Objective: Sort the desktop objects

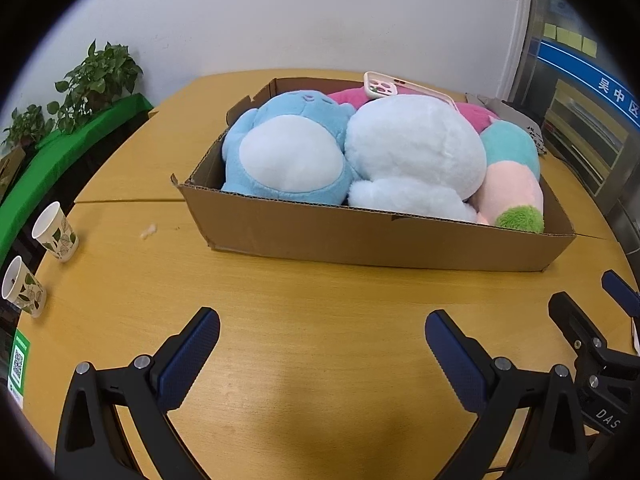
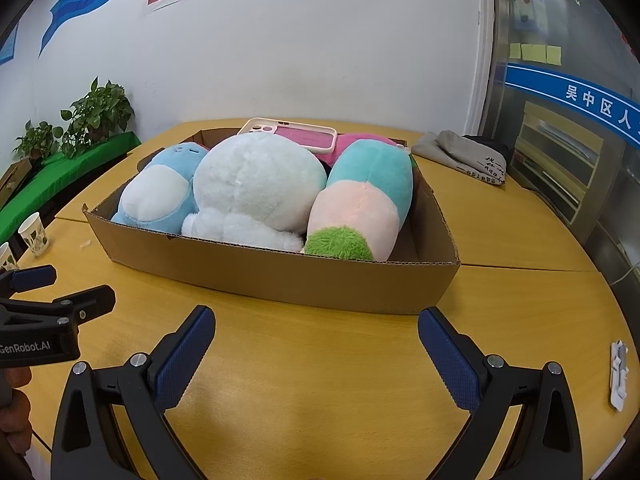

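A cardboard box (image 1: 360, 236) (image 2: 280, 280) stands on the wooden table, packed with plush toys: a blue one (image 1: 288, 148) (image 2: 160, 188), a white one (image 1: 416, 152) (image 2: 256, 184), and a teal-pink-green one (image 1: 512, 176) (image 2: 360, 204). A pink phone case (image 1: 384, 88) (image 2: 296, 136) lies on top at the back. My left gripper (image 1: 322, 332) is open and empty over the table in front of the box. My right gripper (image 2: 316, 328) is open and empty too, beside it.
Two paper cups (image 1: 56, 232) (image 1: 22, 286) stand at the table's left edge. Potted plants (image 1: 96, 80) sit on a green ledge. A grey folded cloth (image 2: 464, 156) lies behind the box at right. A small white object (image 2: 619, 376) lies at right.
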{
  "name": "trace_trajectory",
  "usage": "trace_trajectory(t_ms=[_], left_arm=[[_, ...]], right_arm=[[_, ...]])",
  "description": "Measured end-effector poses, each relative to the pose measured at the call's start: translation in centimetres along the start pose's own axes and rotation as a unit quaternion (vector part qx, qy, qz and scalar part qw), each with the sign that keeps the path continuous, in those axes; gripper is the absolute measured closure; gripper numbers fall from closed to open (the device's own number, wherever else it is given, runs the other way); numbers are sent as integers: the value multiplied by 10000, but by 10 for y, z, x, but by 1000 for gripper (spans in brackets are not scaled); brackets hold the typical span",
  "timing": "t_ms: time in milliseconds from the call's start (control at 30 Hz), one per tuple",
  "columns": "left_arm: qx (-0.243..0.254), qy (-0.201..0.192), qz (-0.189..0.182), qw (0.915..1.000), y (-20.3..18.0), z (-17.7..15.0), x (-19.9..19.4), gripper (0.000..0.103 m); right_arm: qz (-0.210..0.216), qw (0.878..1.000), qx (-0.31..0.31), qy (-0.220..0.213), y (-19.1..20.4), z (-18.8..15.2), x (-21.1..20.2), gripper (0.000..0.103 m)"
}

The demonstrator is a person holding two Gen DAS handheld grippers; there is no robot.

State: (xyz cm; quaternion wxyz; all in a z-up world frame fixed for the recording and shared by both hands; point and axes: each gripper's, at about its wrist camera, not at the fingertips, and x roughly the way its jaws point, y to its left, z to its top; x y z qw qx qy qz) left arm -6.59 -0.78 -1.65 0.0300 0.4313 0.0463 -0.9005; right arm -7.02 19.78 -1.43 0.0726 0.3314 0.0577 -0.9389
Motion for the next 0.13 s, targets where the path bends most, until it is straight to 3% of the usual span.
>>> trace_trajectory(t_ms=[133], left_arm=[[6, 74, -81, 9999, 2, 0, 3, 1]], right_arm=[[-24, 10000, 11, 6, 0, 0, 0, 0]])
